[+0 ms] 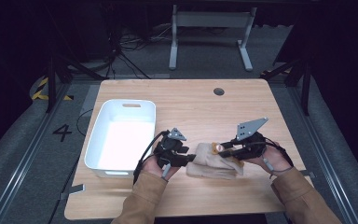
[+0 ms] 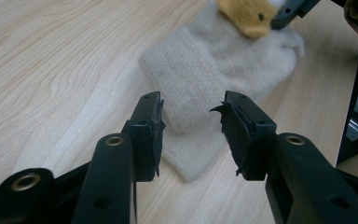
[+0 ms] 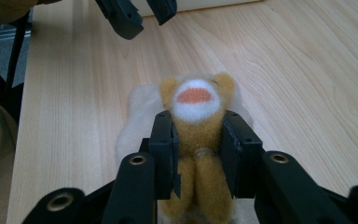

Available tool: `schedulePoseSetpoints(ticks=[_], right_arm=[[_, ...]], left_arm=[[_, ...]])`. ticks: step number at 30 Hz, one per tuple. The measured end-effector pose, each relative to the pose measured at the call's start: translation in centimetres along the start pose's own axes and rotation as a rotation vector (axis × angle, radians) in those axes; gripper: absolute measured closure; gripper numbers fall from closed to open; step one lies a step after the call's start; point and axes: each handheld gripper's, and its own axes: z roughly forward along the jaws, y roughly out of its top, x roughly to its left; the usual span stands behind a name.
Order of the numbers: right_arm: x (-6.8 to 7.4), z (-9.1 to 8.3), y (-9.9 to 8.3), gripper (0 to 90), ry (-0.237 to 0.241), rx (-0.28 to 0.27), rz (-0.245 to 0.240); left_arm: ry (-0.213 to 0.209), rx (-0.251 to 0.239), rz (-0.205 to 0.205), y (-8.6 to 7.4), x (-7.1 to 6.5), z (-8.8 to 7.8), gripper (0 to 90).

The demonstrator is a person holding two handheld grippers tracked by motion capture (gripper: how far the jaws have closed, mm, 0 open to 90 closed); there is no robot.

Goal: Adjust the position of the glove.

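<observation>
The cream cloth [image 1: 213, 164] lies near the counter's [image 1: 196, 105] near edge, between the two grippers, with a yellow plush toy [image 1: 216, 149] on its far part.

Left gripper [image 2: 192, 128]: fingers spread apart, holding nothing, poised over the cloth's left end. In the high view this left gripper [image 1: 189, 158] sits at the cloth's left edge.

Right gripper [image 3: 198, 149]: fingers clenched on the plush toy's [image 3: 196, 135] body, behind its head. The right gripper [image 1: 227, 150] comes in from the right.

Judgement: the step in hand looks like lifting the toy clear of the cloth. To do it well, pin or grasp the cloth's left end with the free fingers first, then raise the toy slowly so the cloth does not drag along.

Orientation: the cloth's long axis runs left to right. The toy's face points left, toward the left gripper.

The white bin [image 1: 123, 136] stands empty, farther off at the left.
</observation>
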Motion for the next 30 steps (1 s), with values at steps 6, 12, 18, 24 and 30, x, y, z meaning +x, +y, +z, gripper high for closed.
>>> schedulePoseSetpoints(ticks=[6,12,18,24,30], right_arm=[[0.4,0.8,0.1,68.2,0.036,0.009,-0.023],[0.8,1.1,0.2,68.1,0.071,0.008,-0.049],[0.9,1.7,0.0,67.7,0.099,0.022,-0.062],[1.1,2.2,0.0,67.6,0.119,0.042,-0.082],[0.5,2.5,-0.6,67.2,0.107,0.070,-0.058]], left_arm=[[-0.003,0.000,0.001,0.0,-0.1,0.1,58.2],[-0.002,-0.001,0.000,0.0,-0.1,0.0,58.2],[-0.001,0.001,0.001,0.0,-0.1,0.1,58.2],[-0.003,0.001,0.001,0.0,-0.1,0.1,58.2],[-0.001,0.004,0.003,0.0,-0.1,0.2,58.2]])
